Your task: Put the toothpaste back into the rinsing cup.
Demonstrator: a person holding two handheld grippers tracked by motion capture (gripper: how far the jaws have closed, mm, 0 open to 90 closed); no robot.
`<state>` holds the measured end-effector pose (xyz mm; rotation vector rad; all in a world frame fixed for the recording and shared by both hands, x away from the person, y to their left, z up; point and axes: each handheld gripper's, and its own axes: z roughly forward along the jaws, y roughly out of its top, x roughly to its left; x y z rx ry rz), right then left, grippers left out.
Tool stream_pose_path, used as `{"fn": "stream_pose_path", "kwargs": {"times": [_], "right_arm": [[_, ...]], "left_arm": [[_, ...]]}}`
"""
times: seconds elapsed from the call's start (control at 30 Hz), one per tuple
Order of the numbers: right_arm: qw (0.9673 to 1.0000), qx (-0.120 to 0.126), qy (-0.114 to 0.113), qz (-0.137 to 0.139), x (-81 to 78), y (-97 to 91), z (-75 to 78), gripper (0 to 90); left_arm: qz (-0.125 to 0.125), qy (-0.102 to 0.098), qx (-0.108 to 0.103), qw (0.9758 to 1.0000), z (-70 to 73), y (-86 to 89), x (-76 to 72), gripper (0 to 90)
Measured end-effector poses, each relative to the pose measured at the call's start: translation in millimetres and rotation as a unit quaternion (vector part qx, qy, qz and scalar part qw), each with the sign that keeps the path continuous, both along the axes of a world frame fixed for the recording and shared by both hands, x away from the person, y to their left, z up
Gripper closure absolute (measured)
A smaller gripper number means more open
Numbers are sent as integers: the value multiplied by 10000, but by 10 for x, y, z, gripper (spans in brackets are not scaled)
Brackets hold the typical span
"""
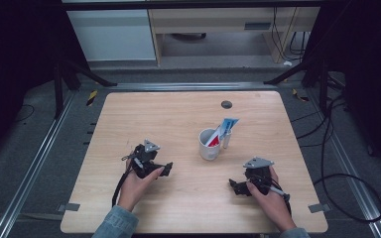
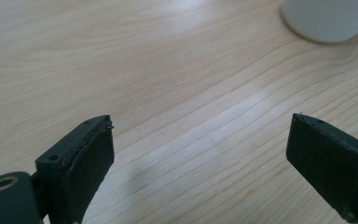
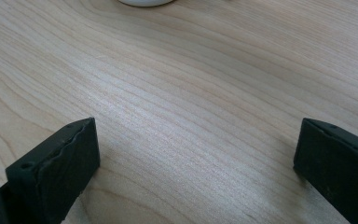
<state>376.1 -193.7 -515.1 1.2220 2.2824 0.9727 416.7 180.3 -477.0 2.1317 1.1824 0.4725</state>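
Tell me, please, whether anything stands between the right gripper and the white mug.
Nothing visible does. Only bare wooden table lies between the right gripper, jaws open, and the white mug, which holds a toothpaste tube.

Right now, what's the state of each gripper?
Left gripper: open, holding nothing, over bare table.
Right gripper: open, holding nothing, short of the white mug.
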Motion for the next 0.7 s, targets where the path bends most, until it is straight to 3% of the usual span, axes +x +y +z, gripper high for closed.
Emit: {"fn": "stream_pose_path", "kwargs": {"times": [0.33,0.7], "right_arm": [[10000,3,-2,5,1,0,1,4],[10000,5,6,-4,-1,1,1,4]], "left_arm": [[372,182,67,9991,-70,346,101,69],[813,165,93,9965,-136,825,190,47]]}}
